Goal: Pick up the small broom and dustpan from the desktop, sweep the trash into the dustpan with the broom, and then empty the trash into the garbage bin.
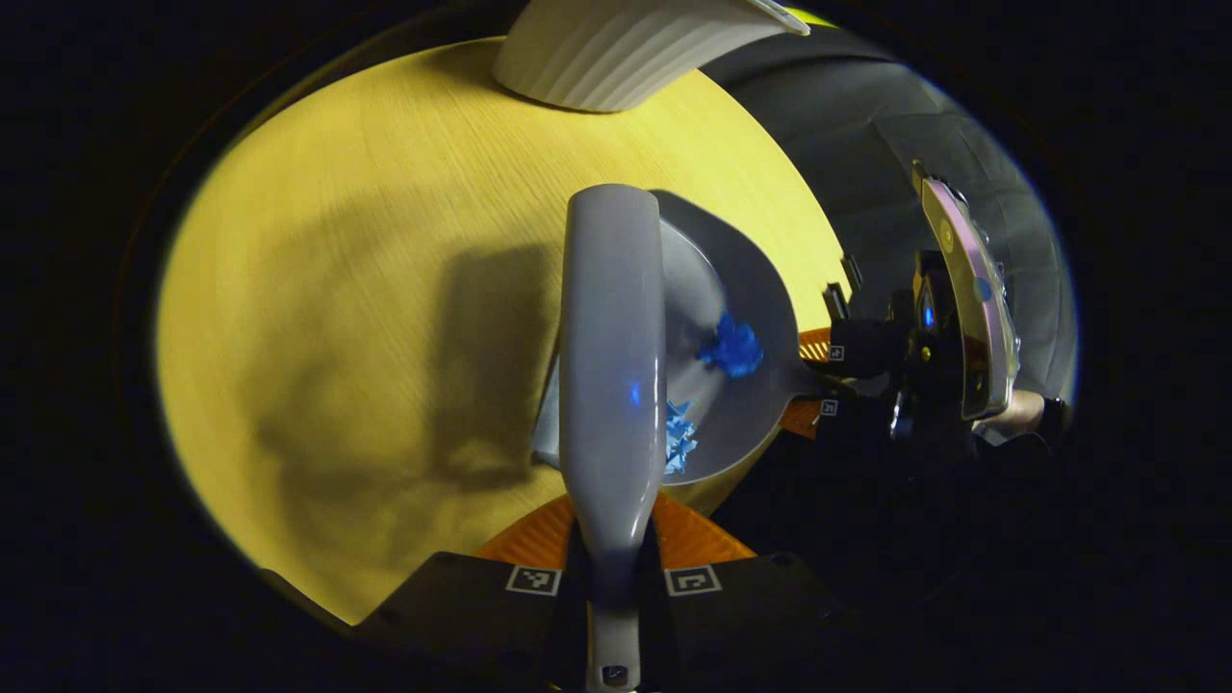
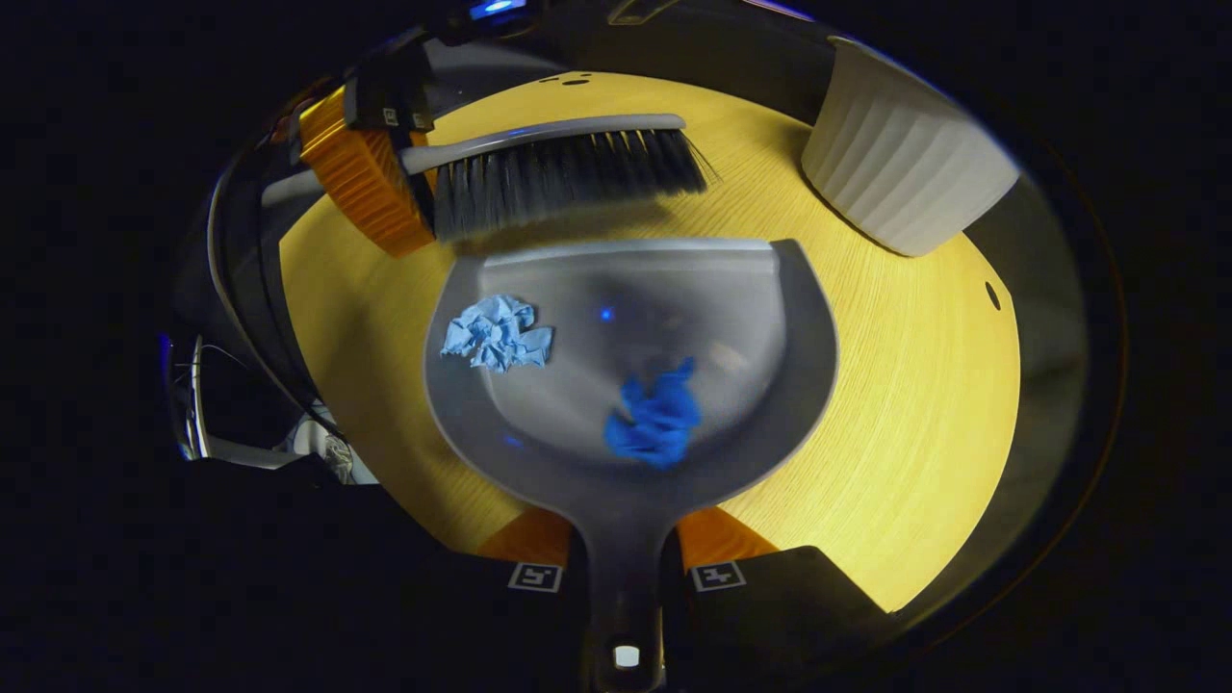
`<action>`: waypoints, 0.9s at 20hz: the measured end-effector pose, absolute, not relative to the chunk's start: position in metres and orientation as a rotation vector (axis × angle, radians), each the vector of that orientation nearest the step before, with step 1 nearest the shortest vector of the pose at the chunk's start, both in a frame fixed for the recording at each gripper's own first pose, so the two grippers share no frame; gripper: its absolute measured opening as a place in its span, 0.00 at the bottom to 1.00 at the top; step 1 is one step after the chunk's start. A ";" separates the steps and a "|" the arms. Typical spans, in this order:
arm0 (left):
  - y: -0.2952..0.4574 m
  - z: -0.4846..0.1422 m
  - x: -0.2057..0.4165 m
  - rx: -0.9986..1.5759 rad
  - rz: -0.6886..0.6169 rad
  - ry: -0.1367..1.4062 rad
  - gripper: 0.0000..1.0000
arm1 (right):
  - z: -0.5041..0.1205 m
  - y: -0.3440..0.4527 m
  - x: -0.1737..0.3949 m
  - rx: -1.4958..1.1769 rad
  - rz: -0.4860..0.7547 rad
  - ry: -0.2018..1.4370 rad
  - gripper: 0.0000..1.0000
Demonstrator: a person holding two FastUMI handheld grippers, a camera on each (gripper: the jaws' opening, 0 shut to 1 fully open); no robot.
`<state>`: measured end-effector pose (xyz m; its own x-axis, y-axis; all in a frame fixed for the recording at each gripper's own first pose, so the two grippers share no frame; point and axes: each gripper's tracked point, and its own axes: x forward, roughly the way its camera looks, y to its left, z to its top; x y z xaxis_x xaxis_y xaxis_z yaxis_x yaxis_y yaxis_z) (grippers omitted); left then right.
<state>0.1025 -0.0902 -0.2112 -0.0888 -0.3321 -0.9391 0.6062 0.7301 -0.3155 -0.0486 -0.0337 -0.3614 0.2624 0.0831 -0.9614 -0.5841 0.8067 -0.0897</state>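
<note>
The left gripper's [image 1: 613, 558] jaws pinch the broom [image 1: 612, 356]; the right gripper's [image 2: 624, 563] pinch the dustpan [image 2: 626, 385] handle. Two blue paper wads [image 2: 657, 423] lie in the dustpan, bristles just beyond its lip, above the yellow surface [image 2: 905, 404]. A white bin [image 2: 905, 159] stands near.

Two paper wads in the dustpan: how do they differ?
Colour: the light blue wad is pale; the dark blue wad is saturated. Place: the light blue wad lies on the dustpan's left rim, nearer its front lip and the broom; the dark blue wad sits in the pan's middle, nearer the handle. Shape: the light blue wad looks flatter and wider, the dark blue wad more bunched. Both are crumpled and lie in the dustpan.
</note>
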 end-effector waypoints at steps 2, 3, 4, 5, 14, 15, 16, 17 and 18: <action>-0.076 -0.202 0.110 0.201 -0.697 1.384 0.22 | -0.363 -0.035 -0.052 -0.483 0.498 1.232 0.34; -0.064 -0.196 0.116 0.182 -0.636 1.345 0.27 | -0.360 -0.035 -0.052 -0.485 0.516 1.229 0.34; -0.054 -0.192 0.119 0.155 -0.573 1.315 0.25 | -0.357 -0.037 -0.051 -0.487 0.527 1.223 0.33; -0.042 -0.192 0.118 0.123 -0.528 1.289 0.25 | -0.356 -0.040 -0.051 -0.484 0.535 1.224 0.33; 0.086 -0.262 0.062 -0.026 -0.314 1.159 0.25 | -0.298 -0.065 -0.042 -0.397 0.429 1.257 0.34; 0.098 -0.266 0.053 -0.022 -0.311 1.159 0.25 | -0.286 -0.066 -0.042 -0.380 0.405 1.259 0.34; 0.104 -0.265 0.046 -0.015 -0.311 1.158 0.25 | -0.273 -0.072 -0.042 -0.360 0.380 1.261 0.33; 0.107 -0.266 0.043 -0.006 -0.309 1.157 0.25 | -0.258 -0.078 -0.039 -0.346 0.356 1.258 0.34; 0.104 -0.271 0.045 -0.004 -0.307 1.156 0.25 | -0.237 -0.087 -0.035 -0.333 0.326 1.248 0.33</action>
